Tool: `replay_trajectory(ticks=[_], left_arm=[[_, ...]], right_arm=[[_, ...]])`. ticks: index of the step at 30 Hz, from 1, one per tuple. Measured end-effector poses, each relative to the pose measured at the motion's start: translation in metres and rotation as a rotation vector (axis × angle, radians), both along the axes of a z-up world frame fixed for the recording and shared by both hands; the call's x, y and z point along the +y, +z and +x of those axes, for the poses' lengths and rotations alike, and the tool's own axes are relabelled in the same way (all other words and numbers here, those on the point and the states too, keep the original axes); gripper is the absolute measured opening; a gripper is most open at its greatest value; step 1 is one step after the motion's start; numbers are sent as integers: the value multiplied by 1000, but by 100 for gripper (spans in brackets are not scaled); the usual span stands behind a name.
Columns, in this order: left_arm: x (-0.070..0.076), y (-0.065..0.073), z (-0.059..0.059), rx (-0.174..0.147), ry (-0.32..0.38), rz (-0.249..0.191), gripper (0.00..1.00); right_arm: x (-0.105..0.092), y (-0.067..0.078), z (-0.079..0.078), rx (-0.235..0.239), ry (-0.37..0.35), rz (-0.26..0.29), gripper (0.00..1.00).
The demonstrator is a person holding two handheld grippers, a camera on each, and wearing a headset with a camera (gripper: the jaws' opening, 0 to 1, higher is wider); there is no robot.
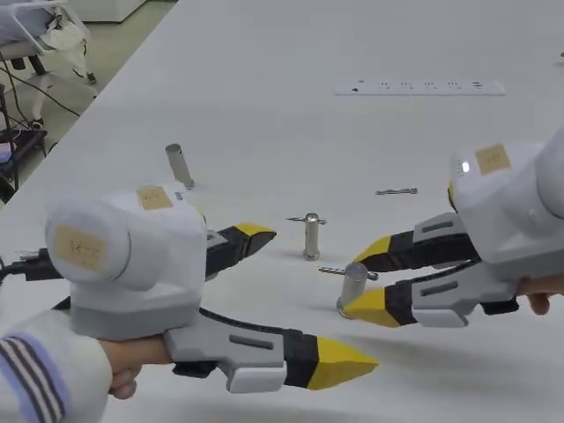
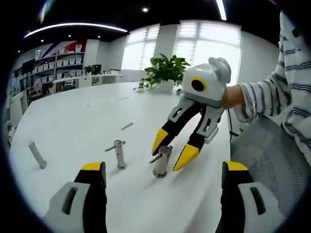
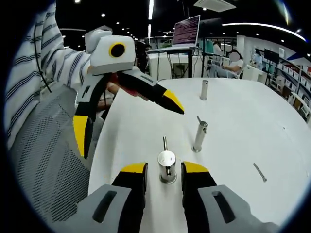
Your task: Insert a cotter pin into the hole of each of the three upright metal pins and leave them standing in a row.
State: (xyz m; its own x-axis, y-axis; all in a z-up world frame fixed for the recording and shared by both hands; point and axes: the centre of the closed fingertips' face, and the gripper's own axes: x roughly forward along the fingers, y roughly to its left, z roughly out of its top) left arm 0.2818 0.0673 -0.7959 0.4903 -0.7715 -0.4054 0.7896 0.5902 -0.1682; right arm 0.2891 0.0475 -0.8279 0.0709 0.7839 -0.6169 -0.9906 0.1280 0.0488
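Head view, looking down on the white table point(image 1: 264, 79): three metal pins stand upright in a slanting row. The right gripper point(image 1: 366, 278) is partly open, with a yellow-tipped jaw on either side of the nearest metal pin point(image 1: 353, 284). The right gripper view shows a thin gap on each side, so it has hold of nothing. That pin carries a cotter pin point(image 1: 331, 271) through its top, poking out sideways. The middle metal pin point(image 1: 311, 238), just beyond, has a second cotter pin point(image 1: 303, 219) through its hole. The far metal pin point(image 1: 179, 166) stands well apart to the left, a plain post. A loose cotter pin point(image 1: 397, 191) lies flat on the table, off to the right of the middle one. The left gripper point(image 1: 304, 298) hangs near the row, its jaws spread wide and empty.
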Motion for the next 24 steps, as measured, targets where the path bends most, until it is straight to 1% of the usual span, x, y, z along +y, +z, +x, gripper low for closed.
replay_trajectory(ticks=[2,8,11,12,14,18,20,21,23,24], left_arm=[[4,0,1,-1,9,14,99],[11,3,1,-10,25,23,99],[13,2,0,-7,25,32,99],[13,2,-1,-4,24,34,99],[14,1,-3,6,14,38,99],[13,3,-6,4,2,47,99],[13,4,-7,5,-2,46,99],[13,4,-7,5,-1,46,99],[14,5,-8,-1,-6,56,99],[14,4,-9,-7,-14,68,99]], right_arm=[[1,-1,-1,5,2,-1,29],[3,-5,1,13,3,-3,27],[5,-7,0,12,10,-5,26],[5,-8,0,10,14,-6,26],[6,-9,1,9,11,-7,21],[6,-10,4,9,-2,6,17],[6,-10,4,14,0,13,16],[6,-9,4,2,8,15,16],[6,-10,4,4,3,18,16],[6,-10,4,12,0,21,16]])
